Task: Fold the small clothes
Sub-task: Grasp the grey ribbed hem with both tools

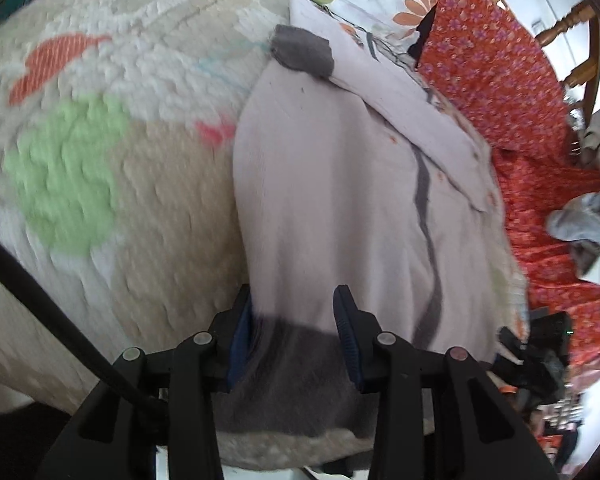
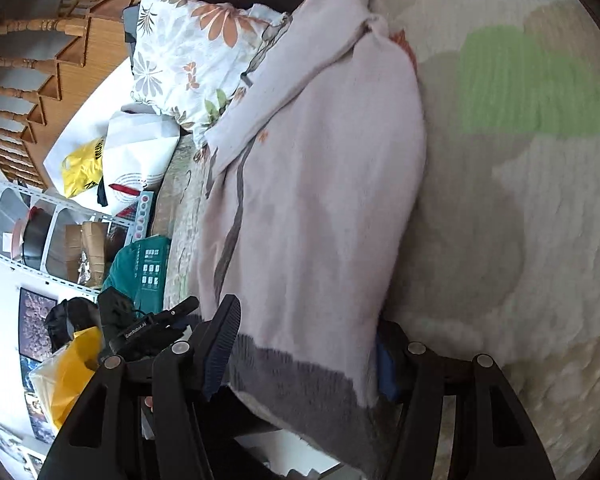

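Left wrist view: a small pale lilac knit garment w/ dark grey cuffs and hem (image 1: pixel 328 184) lies stretched out on a fluffy cream bedspread w/ green and orange patches (image 1: pixel 100 152). One sleeve is folded across the body, its grey cuff (image 1: pixel 302 53) resting near the far end. A thin grey seam line runs down the right side of the cloth. The left gripper (image 1: pixel 296 320) has its black arms and blue pads set on either side of the grey hem band, jaws partly spread, fabric filling the gap betw. them; whether the pads actually pinch the cloth can't be told.

Right wrist view: same garment (image 2: pixel 316 184) runs away from the camera, grey hem (image 2: pixel 300 384) closest, draped over the bed edge. The right gripper (image 2: pixel 304 344) straddles that hem, one blue pad at the left edge of the cloth, the other mostly hidden behind the right edge; jaws fairly wide, grip on the cloth unclear.

Around it: an orange-red floral print fabric (image 1: pixel 496 80) lies just right of the garment, w/ a white pillow w/ orange flower print (image 2: pixel 192 56) beyond. A wooden spindle-back chair (image 1: pixel 560 28) stands behind. Off the bed: a white bag w/ yellow item (image 2: pixel 112 160), a teal box (image 2: pixel 140 268) and a metal shelf rack (image 2: pixel 40 232).
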The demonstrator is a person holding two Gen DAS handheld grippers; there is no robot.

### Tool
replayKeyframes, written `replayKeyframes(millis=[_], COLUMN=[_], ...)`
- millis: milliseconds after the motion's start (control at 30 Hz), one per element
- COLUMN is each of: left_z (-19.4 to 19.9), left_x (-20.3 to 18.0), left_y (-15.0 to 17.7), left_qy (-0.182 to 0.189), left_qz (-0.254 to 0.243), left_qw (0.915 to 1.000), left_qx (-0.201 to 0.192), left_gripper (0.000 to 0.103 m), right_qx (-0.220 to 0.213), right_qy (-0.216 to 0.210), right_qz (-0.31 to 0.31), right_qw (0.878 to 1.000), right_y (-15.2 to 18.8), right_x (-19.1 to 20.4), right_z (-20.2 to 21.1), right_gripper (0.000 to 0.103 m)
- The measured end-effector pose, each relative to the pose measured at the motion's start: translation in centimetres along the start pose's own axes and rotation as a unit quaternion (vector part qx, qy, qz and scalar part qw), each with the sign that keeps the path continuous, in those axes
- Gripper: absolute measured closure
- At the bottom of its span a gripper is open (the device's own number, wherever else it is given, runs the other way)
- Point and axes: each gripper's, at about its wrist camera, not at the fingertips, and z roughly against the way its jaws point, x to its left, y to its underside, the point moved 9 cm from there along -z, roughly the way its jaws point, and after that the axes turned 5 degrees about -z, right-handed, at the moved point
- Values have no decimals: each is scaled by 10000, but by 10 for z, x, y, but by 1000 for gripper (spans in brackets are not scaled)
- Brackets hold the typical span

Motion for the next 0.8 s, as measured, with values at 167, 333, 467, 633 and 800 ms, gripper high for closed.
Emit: replayKeyframes(millis=[167, 333, 467, 633, 800], left_z=[2, 3, 2, 4, 27], left_x=[2, 4, 3, 7, 4], left_y=[16, 25, 25, 22, 16], left_qy=[229, 211, -66, -596, -621], left_qz=[211, 281, 167, 12, 23], left_qw=[9995, 9994, 9998, 9982, 9974], left_qx=[11, -77, -95, -94, -358], left_gripper=[66, 66, 71, 95, 96], right_qx=[-1, -61, -171, -331, -218], right_qy=[41, 279, 441, 999, 1028], right_qz=[92, 346, 475, 706, 483], right_qw=[9999, 9990, 9978, 9919, 9933], right_y=[14, 24, 35, 43, 35], right_x=[3, 7, 10, 8, -2], right_z=[-2, -4, -3, -6, 1], right_gripper=[38, 38, 39, 69, 94])
